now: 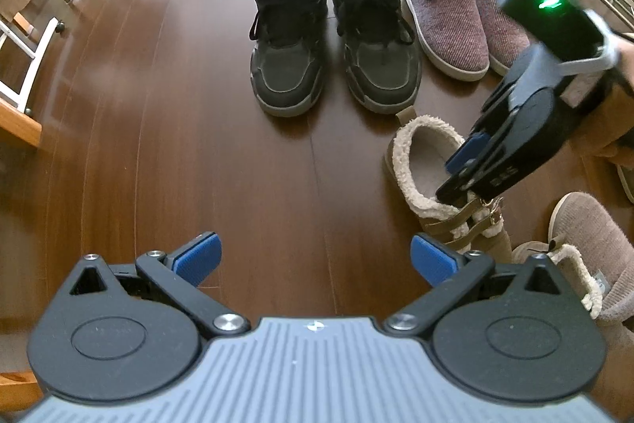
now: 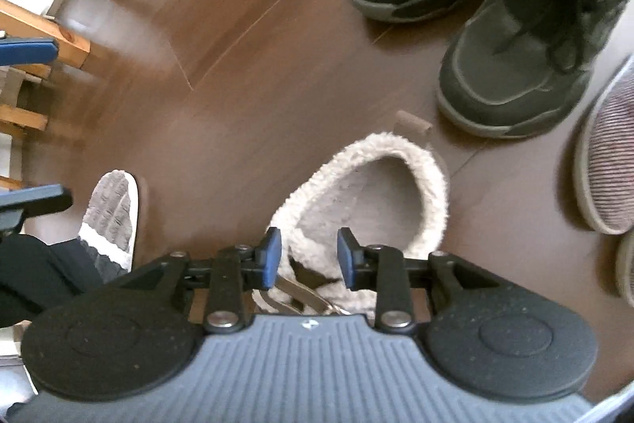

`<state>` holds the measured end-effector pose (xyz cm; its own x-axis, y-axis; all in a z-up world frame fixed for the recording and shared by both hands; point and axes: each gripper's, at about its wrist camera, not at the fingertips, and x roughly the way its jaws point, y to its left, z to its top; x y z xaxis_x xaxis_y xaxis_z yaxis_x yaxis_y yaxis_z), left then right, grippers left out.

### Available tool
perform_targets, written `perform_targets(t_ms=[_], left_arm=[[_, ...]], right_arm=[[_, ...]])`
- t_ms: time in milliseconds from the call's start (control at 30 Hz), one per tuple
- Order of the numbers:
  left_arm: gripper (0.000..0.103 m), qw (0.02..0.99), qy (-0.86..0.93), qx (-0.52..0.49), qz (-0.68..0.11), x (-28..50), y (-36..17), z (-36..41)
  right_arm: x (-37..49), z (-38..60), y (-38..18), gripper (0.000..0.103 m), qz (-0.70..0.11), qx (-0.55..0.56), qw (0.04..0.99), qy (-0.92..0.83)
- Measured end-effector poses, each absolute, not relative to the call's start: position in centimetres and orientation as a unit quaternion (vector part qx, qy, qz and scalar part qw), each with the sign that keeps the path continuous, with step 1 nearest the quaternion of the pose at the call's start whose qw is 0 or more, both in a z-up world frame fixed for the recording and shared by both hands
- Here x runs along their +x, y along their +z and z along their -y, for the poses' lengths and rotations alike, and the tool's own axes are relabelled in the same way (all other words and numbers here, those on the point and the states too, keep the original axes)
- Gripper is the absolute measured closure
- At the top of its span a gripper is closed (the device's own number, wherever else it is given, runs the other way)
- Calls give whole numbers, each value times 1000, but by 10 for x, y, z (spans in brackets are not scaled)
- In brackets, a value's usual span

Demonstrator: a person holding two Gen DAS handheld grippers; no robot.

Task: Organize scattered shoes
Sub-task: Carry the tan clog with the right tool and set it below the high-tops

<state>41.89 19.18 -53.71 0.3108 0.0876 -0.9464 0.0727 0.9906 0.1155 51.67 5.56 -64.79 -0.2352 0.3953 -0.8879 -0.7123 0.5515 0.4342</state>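
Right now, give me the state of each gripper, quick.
Left gripper: open, nothing between its jaws, over bare floor.
Right gripper: jaws narrow but open, straddling the fleecy collar of the brown boot without pressing on it.

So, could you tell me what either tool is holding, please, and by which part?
Nothing: left tool is open over bare floor; right tool straddles the fleece boot's collar, pads not pressing.

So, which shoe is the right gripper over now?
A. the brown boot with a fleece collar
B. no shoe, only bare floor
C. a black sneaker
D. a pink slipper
A: the right gripper is right over the brown boot, at its fleece collar, while the black sneakers and pink slippers stand apart.
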Motion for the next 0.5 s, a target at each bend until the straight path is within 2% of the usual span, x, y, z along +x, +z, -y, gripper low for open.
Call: perform_targets(t_ms=[133,200,267,400,500], left_arm=[[0,809,22,62,-585,421,-537,-198],[0,807,31,54,-588,421,-538,-202],[0,805,30,52,-591,420,-540,-201],[0,807,14,66,-586,416,-538,-194],[0,809,16,66,-584,415,-535,-194]], right_arm=[[503,-29,-608,63,-619,-111,620,469],[473,-16,-595,47,-628,-151,572,505],[439,-7,-595,39,-632,-201,516,542],[369,8,-623,39,-631,-298,414,584],[346,5,-658,39,-648,-302,403,571]])
